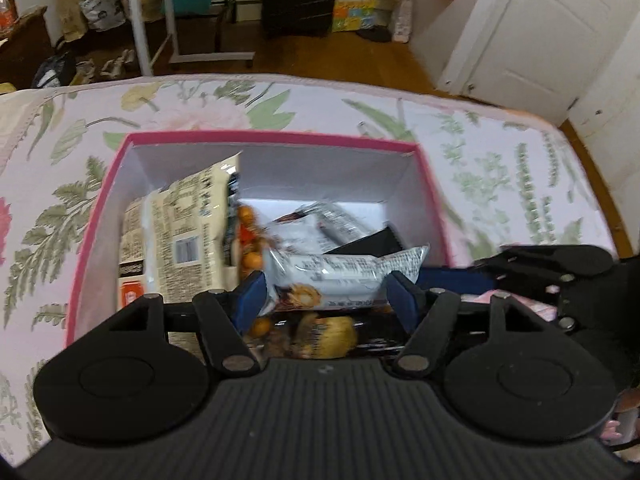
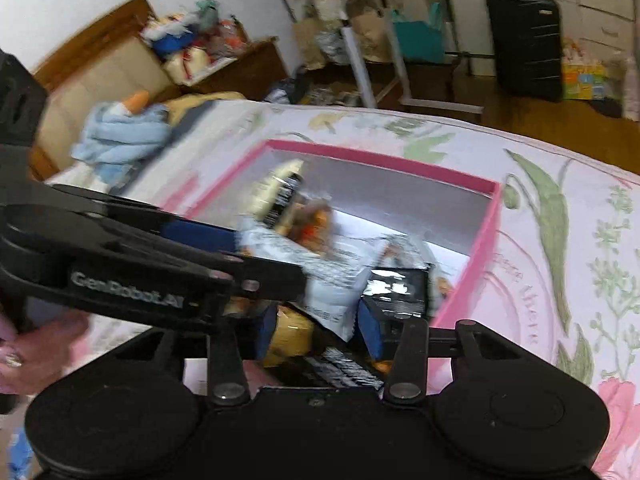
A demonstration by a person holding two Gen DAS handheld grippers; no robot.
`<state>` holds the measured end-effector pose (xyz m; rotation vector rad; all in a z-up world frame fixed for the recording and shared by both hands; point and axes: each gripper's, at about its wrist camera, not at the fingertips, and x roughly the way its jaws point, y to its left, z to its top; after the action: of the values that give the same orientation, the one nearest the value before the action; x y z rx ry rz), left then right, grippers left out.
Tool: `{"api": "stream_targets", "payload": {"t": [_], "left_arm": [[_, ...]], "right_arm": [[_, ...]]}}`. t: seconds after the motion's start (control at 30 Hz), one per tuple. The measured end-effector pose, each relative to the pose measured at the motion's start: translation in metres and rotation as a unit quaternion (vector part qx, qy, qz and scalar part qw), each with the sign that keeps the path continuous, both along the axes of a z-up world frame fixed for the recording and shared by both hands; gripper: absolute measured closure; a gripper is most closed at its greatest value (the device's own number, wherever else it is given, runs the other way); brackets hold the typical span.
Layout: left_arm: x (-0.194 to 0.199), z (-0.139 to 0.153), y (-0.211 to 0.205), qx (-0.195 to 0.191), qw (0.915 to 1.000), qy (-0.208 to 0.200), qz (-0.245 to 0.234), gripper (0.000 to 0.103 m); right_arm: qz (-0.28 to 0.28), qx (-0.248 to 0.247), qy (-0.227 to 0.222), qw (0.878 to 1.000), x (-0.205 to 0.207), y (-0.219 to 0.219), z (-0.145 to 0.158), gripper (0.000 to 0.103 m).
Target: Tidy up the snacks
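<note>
2 grippers work over 1 pink-rimmed box point(image 1: 434, 196) of snacks that sits on a floral bedspread point(image 1: 520, 168).

The left gripper point(image 1: 326, 294) pinches a white snack packet point(image 1: 344, 276) crosswise, with 1 blue pad at each side of it and the packet's crimped end sticking out past the right-hand finger. Beyond the fingertips lie a cream noodle packet point(image 1: 180, 232) leaning on the box's left wall, an orange snack bag point(image 1: 250, 240) and a dark packet point(image 1: 368, 244).

The right gripper point(image 2: 320, 330) has its fingers point(image 2: 370, 330) narrowly parted around a yellow-and-black packet point(image 2: 292, 334); blur keeps me from telling whether the pads actually press on it.

Risks, as I judge them: both tools crowd the same near corner of the box, so linkages could knock and shake a packet loose. The slick white wrapper, gripped across its puffy middle, may slip or crush. A drop near the rim could land on the bedspread.

Only the right wrist view shows the left gripper's side and the person's hand point(image 2: 28, 354) behind it, plus a blue cloth point(image 2: 124, 136) farther up the bed. Only the left wrist view gives a sharp look at the box's contents and a white door point(image 1: 532, 28).
</note>
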<state>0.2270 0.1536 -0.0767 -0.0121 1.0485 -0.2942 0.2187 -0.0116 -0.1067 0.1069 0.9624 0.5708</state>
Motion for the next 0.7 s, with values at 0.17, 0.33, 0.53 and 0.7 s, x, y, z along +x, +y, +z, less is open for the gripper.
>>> {"api": "stream_targets", "payload": {"t": [0.17,0.33,0.53,0.7], "left_arm": [[-0.006,-0.005,0.011,-0.008,0.9998,-0.007,0.015,0.037],[-0.029,0.006,0.013,-0.007,0.9991,-0.036,0.02,0.037],[-0.067,0.028,-0.002,0.011,0.9982,-0.058,-0.001,0.037],[-0.098,0.056,-0.019,0.025,0.996,-0.083,-0.022,0.037]], "right_arm": [[-0.007,-0.015,-0.007,1.0,-0.011,-0.007,-0.001,0.051],[-0.02,-0.017,-0.036,0.999,-0.036,-0.02,0.013,0.05],[-0.051,-0.046,-0.069,0.995,-0.065,-0.036,0.036,0.047],[-0.08,-0.058,-0.09,0.991,-0.094,-0.056,0.06,0.047]]}}
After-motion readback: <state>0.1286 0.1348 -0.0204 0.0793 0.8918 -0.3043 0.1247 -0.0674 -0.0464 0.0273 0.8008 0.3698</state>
